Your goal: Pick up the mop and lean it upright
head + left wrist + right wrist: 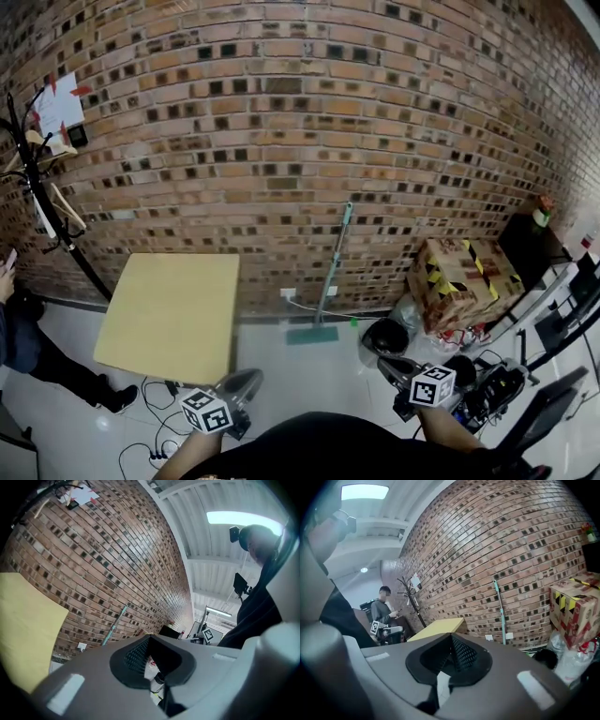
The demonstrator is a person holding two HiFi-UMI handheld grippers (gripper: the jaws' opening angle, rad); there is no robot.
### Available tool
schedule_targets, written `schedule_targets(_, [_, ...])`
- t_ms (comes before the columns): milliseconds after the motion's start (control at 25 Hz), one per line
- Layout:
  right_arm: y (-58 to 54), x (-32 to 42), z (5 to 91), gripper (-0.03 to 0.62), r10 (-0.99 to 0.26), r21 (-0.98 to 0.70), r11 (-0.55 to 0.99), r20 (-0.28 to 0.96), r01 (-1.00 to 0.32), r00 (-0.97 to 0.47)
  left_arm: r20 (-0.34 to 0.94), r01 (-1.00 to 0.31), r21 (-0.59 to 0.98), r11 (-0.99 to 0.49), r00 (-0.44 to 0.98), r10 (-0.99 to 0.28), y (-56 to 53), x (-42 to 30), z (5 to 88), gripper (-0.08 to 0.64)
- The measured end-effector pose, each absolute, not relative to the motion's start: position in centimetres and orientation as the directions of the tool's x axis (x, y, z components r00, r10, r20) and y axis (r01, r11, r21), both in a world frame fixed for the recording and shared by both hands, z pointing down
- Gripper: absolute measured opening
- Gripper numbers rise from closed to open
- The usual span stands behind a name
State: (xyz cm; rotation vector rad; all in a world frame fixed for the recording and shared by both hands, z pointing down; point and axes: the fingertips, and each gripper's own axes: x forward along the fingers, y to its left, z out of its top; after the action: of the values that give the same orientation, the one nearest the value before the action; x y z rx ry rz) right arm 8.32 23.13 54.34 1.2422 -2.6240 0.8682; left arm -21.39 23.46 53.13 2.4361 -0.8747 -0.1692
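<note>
Left claw (244, 381) and right claw (386, 364) hang low in front of the wearer's dark torso. Each has its jaws pressed together with nothing pinched between them. In both gripper views the ribbed pads meet at a point, with only floor clutter behind.

Neither claw is near the task's thing. The long teal-poled mop with a flat green head (334, 258) stands well apart from them, across the pale glossy floor (309, 380). Its head lies flat at the foot of the red-brown brick wall (281, 141), and the top of its pole rests against the bricks. That lean keeps it upright: the head gives the base a footing and the wall takes the top.

The mop stands between a square pale-yellow worktop (173, 314) on the left and a cardboard box banded with yellow-and-black tape (464, 277) on the right, touching neither.

By my reading the job looks done, and closed, empty claws drawn in near the body fit that. The one risk I would judge is the head sliding out on the smooth floor.

A second person (21, 342) stands below a black coat stand (37, 187) at far left, clear of the mop.
</note>
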Motion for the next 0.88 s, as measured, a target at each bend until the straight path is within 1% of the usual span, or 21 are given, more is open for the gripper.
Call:
schedule_targets(240, [17.0,6.2,55.2,0.014,-0.606,-0.458,0.57,0.326,-0.682,-0.726,0.09,-0.597,0.55,-0.584,0.738,-0.669,20.2,-22.2,54.9,-0.005])
schedule_targets(440, [10.2,7.6,56.7,0.014,-0.532,-0.466,0.637,0.311,-0.614,-0.788,0.103,-0.676,0.515,-0.527,0.659,-0.745,15.7,-20.8,54.4,-0.005])
schedule_targets(560, [5.7,9.8,56.4,0.014,-0.489,-0.465,0.671,0.309,-0.578,-0.816,0.098,-0.713,0.508,-0.484,0.606,-0.789,12.5,-18.6,53.3,-0.005])
schedule_targets(720, [0.2,13.0,55.5,0.015,-0.451,-0.458,0.708,0.293,-0.538,-0.843,0.1,-0.737,0.496,-0.46,0.574,-0.812,8.2,-14.4,52.3,-0.005])
schedule_targets(880, [-3.4,15.3,55.6,0.015,-0.428,-0.483,0.713,0.274,-0.508,-0.861,0.112,-0.742,0.485,-0.463,0.578,-0.808,5.2,-10.6,51.6,-0.005])
